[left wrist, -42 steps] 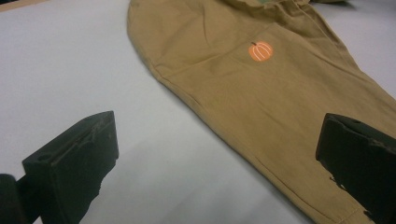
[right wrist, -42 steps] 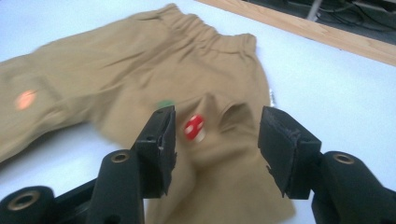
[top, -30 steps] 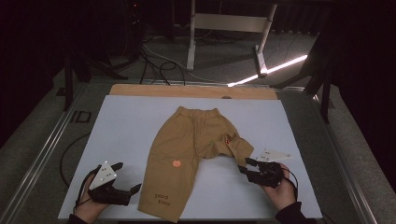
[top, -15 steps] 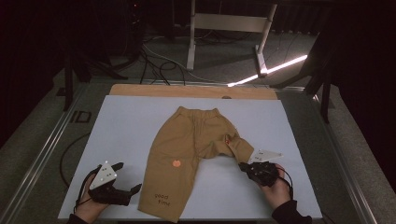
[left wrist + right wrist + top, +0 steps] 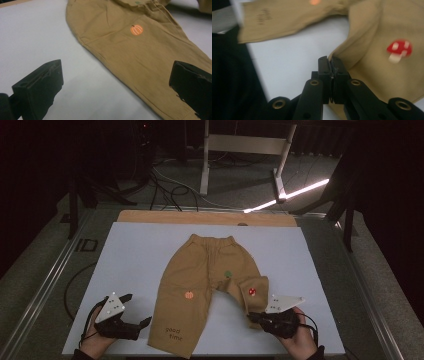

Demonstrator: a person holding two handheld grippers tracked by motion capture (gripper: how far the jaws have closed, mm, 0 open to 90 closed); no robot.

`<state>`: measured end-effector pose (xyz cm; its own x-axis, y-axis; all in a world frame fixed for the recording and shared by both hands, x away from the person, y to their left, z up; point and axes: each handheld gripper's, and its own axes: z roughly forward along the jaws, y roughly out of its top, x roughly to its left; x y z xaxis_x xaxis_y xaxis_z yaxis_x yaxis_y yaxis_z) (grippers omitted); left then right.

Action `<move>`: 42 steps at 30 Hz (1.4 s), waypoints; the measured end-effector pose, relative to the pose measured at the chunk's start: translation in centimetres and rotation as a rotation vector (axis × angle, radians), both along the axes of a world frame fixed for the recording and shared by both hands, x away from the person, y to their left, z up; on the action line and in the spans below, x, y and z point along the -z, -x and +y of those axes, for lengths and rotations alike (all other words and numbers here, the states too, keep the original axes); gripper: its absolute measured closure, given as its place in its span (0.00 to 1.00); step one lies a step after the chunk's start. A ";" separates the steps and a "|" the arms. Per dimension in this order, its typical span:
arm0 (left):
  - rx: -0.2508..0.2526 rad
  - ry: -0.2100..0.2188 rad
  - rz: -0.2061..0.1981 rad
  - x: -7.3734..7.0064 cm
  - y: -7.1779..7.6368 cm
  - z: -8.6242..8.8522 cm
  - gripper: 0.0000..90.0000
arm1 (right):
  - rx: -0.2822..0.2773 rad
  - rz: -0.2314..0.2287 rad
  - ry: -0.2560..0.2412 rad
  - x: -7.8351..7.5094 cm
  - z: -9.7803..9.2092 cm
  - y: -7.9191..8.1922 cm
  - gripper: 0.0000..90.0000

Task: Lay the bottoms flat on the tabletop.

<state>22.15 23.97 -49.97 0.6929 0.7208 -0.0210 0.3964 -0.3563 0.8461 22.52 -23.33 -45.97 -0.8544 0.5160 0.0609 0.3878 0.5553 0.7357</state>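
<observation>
At the lower left of the high view, the left gripper rests on the white sheet, held in the person's left hand. Its jaws are spread wide and hold nothing; in the left gripper view they frame the edge of the trouser leg, with one jaw over the cloth.

In the middle of the frame lie the tan trousers, waistband toward the top. Their left leg lies flat and reaches the sheet's lower edge, with an orange pumpkin patch on it. The right leg is folded up, showing a red mushroom patch.

At the lower right, the right gripper has its jaws pressed together on the edge of that folded leg, as the right gripper view shows.
</observation>
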 end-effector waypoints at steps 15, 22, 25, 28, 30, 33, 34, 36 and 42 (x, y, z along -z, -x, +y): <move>0.004 -0.004 -0.001 -0.1 0.0 -0.1 0.00 | -0.223 0.117 0.042 -0.6 1.7 3.4 0.98; 0.001 0.001 0.000 -0.1 0.0 -0.1 0.00 | -0.270 0.140 0.066 0.7 2.7 3.3 0.97; 0.006 0.000 -0.001 0.0 0.0 -0.2 0.00 | -0.278 0.170 0.085 1.5 3.2 3.2 0.97; 0.004 0.003 -0.001 0.0 0.0 -0.2 0.00 | -0.292 0.212 0.113 2.5 3.8 3.2 0.97; 0.006 0.002 -0.001 0.0 0.0 -0.1 0.00 | -0.291 0.245 0.127 3.2 4.3 3.2 0.97; 0.005 0.004 -0.006 -0.1 0.0 -0.1 0.00 | -0.309 0.215 0.134 3.9 4.7 3.1 0.90; 0.005 0.003 -0.007 -0.1 0.0 -0.1 0.00 | -0.296 0.234 0.126 3.6 4.8 3.2 0.86; 0.006 0.007 -0.005 -0.2 0.0 -0.1 0.00 | -0.305 0.184 0.120 3.4 4.7 3.1 0.63; 0.015 0.012 -0.007 -0.3 0.0 -0.3 0.00 | -0.192 0.096 0.006 2.1 3.5 2.5 0.34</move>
